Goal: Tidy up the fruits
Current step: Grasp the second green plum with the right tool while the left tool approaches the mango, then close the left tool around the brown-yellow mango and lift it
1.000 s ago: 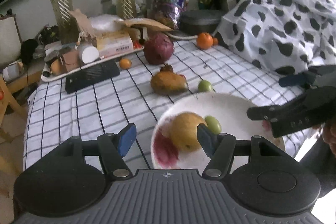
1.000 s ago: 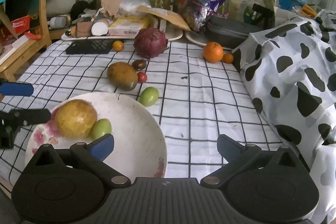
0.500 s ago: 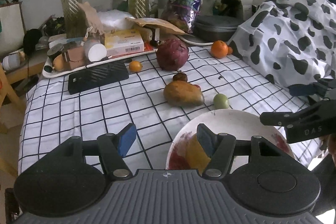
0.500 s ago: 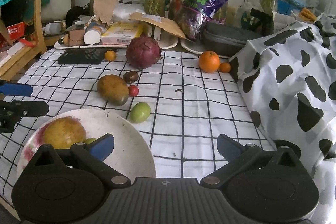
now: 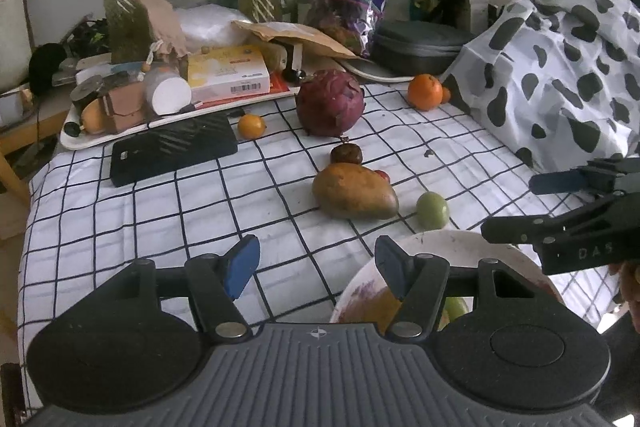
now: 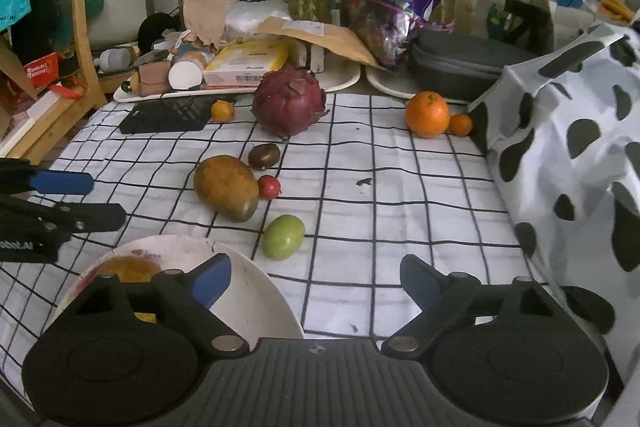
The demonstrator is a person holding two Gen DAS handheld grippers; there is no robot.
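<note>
Hovering over the near edge of a checked cloth [image 6: 400, 195]: left gripper [image 5: 316, 261] with jaws parted and nothing between them, right gripper [image 6: 316, 279] likewise empty, jaws wide but just now narrowing a little. Beneath both, near left, a white plate [image 6: 256, 291] holding a yellow fruit [image 6: 128, 269], largely hidden behind the fingers. Just beyond the plate's far rim, a green fruit [image 6: 283, 237]. Farther and left of that, a brown mango [image 6: 226, 187], touching a small red fruit [image 6: 269, 186], with a dark round fruit [image 6: 263, 155] just behind. Farther still, a purple dragon fruit [image 6: 289, 101]. Far right, an orange [image 6: 427, 113] beside a smaller orange fruit [image 6: 460, 125], next to spotted fabric [image 6: 568, 147].
</note>
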